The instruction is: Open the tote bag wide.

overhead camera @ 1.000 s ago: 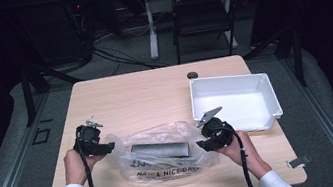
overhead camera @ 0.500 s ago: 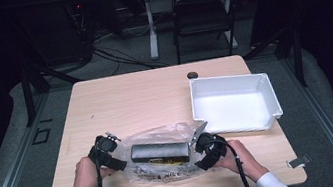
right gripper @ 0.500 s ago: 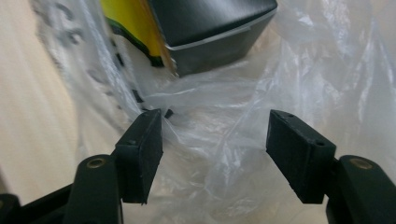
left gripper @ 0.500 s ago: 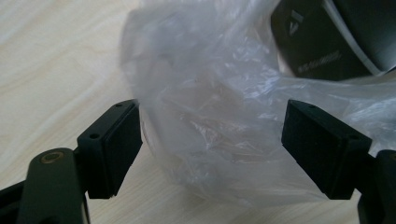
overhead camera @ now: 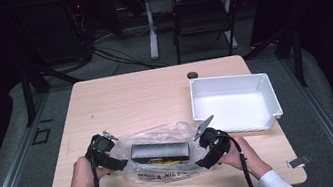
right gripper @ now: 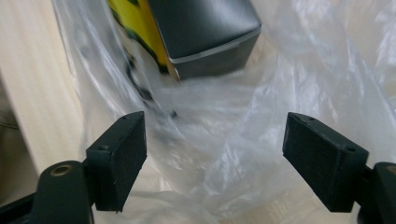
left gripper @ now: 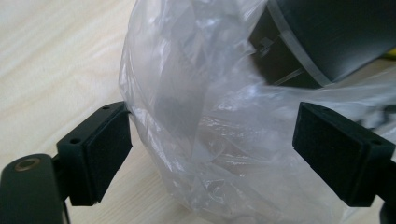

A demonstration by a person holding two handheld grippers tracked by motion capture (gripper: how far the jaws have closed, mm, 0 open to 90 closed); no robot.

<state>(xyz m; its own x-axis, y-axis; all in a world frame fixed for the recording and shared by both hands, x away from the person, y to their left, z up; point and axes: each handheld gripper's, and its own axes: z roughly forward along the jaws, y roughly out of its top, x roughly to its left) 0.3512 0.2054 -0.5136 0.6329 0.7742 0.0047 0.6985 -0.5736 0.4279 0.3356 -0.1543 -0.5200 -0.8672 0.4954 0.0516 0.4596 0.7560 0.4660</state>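
A clear plastic bag [overhead camera: 160, 163] lies near the table's front edge with a black box [overhead camera: 159, 152] inside it. My left gripper [overhead camera: 116, 163] is at the bag's left end and stands open, its pads [left gripper: 105, 151] on either side of bunched plastic [left gripper: 224, 135]. The box [left gripper: 327, 32] shows beyond it. At the bag's right end my right gripper [overhead camera: 204, 159] is also open, with loose plastic [right gripper: 219, 140] between its jaws and the box [right gripper: 205, 28], with a yellow printed patch [right gripper: 135, 23] beside it, just ahead.
A white tray [overhead camera: 265, 93] stands at the right of the wooden table [overhead camera: 130, 99], close to my right gripper. A small dark round thing [overhead camera: 193, 74] lies by the table's far edge. Chairs and cables crowd the floor beyond.
Both grippers moved inward and down toward the bag's two ends; the left came in from the left edge, the right dropped lower beside the bag.
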